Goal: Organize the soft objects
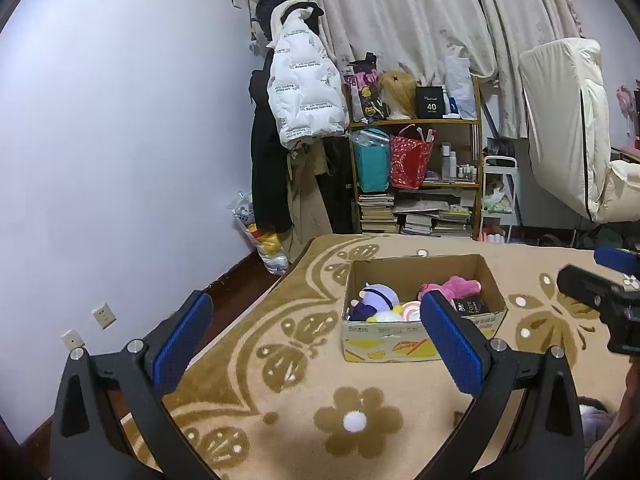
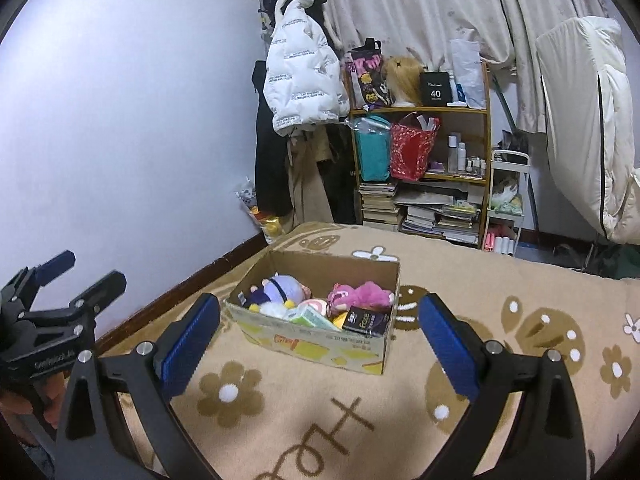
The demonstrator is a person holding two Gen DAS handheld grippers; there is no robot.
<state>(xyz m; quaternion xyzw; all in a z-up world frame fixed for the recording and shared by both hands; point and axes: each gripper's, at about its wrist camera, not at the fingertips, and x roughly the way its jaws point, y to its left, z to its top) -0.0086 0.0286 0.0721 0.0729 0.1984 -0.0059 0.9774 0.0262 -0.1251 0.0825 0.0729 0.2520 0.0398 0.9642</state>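
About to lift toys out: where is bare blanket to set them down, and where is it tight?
Free: the blanket between the cardboard box and both open grippers, left gripper and right gripper, and right of the box. Crowded: inside the box, pink plush, purple plush, packets.

White jacket [image 1: 304,88] hangs beside bookshelf [image 1: 416,122].

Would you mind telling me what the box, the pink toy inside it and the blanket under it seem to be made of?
Box: corrugated cardboard, matte brown, printed yellow outside; raw brown flaps show. Pink toy: plush fabric, fuzzy and shaggy looking, probably synthetic. Blanket: soft fleece-like cloth, matte beige with brown flower patterns; exact fibre unclear.
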